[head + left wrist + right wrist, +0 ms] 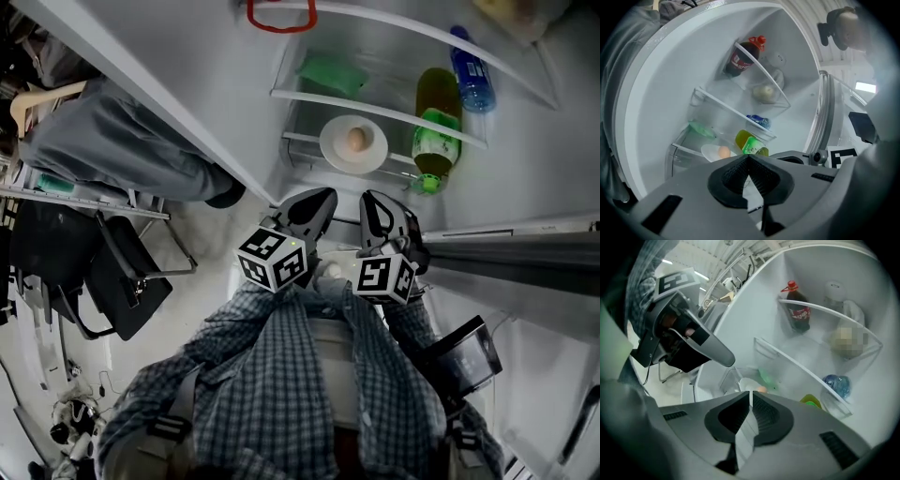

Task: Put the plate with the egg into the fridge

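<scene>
A white plate (330, 150) with a brown egg (356, 140) on it lies on a shelf inside the open fridge. Both grippers hang a little in front of that shelf, side by side, apart from the plate. My left gripper (316, 208) is shut with nothing in it, and my right gripper (379, 216) is shut and empty too. In the left gripper view the plate (709, 152) and egg (723, 151) show just beyond the shut left gripper (749, 160). In the right gripper view the plate (747, 384) and egg (761, 389) peek over the shut right gripper (750, 398).
A green-labelled bottle (436, 127) lies right of the plate, with a blue bottle (471, 70) on the shelf above. A green packet (330, 73) is behind the plate. A cola bottle (740, 58) stands higher up. A dark door edge (516, 258) runs at my right; a person's grey trouser legs (122, 150) are at the left.
</scene>
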